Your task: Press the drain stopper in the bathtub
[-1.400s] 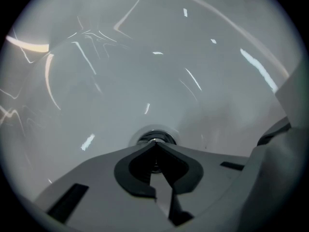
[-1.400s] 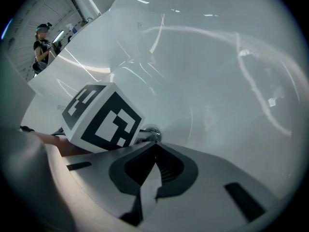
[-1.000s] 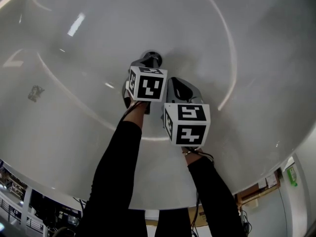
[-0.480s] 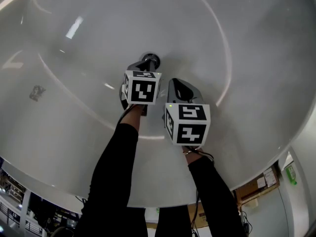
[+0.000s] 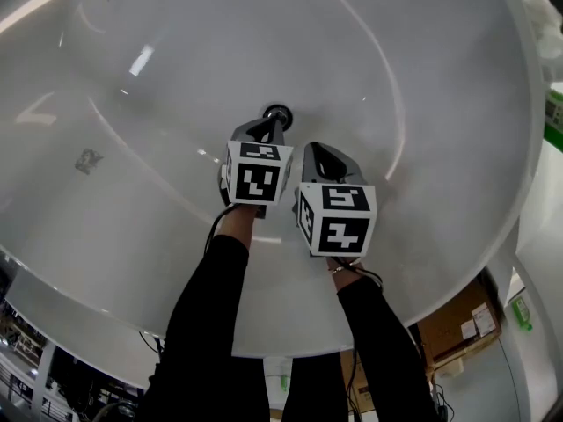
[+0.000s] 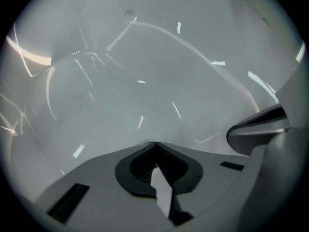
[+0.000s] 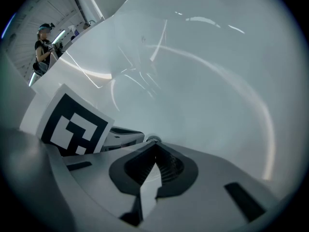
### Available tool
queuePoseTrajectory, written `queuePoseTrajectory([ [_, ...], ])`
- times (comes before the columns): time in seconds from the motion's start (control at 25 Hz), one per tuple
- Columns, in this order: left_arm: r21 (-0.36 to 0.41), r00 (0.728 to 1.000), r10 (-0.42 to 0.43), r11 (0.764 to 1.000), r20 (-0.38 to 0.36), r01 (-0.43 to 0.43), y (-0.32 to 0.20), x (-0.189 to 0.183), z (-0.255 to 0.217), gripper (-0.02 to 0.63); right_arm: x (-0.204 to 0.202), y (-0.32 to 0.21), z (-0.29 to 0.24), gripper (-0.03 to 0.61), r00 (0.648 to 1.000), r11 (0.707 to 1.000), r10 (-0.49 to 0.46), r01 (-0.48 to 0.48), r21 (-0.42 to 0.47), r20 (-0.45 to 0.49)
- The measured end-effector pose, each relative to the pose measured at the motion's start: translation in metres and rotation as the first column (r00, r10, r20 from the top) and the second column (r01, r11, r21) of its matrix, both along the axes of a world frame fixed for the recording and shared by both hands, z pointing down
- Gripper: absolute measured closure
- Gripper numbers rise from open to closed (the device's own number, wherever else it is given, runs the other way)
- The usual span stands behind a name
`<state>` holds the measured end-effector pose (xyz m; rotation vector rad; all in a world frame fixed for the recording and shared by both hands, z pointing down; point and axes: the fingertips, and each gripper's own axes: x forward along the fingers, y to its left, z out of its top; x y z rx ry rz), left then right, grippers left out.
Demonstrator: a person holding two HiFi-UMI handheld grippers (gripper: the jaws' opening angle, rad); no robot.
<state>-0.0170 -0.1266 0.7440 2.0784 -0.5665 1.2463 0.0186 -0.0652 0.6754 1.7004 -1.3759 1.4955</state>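
Nearest, the right gripper [image 5: 314, 149] hangs just short and right of the drain stopper [image 5: 277, 112], jaws clenched on nothing. The left gripper [image 5: 271, 128], jaws likewise pressed together and empty, points at the stopper's near edge; whether they touch is unclear. Around the stopper curves the white bathtub [image 5: 422, 77] floor.

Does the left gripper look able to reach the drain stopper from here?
Probably yes. The left gripper, jaws together, has its tip right by the drain stopper, with nothing between them. The right gripper sits off to the side, clear of that path.
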Motion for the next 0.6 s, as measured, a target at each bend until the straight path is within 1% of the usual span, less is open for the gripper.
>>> queuePoseTrajectory([
  [0.32, 0.027, 0.999, -0.014, 1.0, -0.041, 0.015, -0.01, 0.001, -0.05, 0.607, -0.003, -0.007, -0.033, 0.577, 1.0, 0.999, -0.022, 0.022, 0.032, -0.008],
  [0.6, 0.038, 0.998, -0.025, 0.999, -0.061, 0.028, -0.015, 0.002, -0.082, 0.607, -0.001, -0.016, -0.06, 0.577, 0.999, 0.997, -0.031, 0.032, 0.063, -0.023],
])
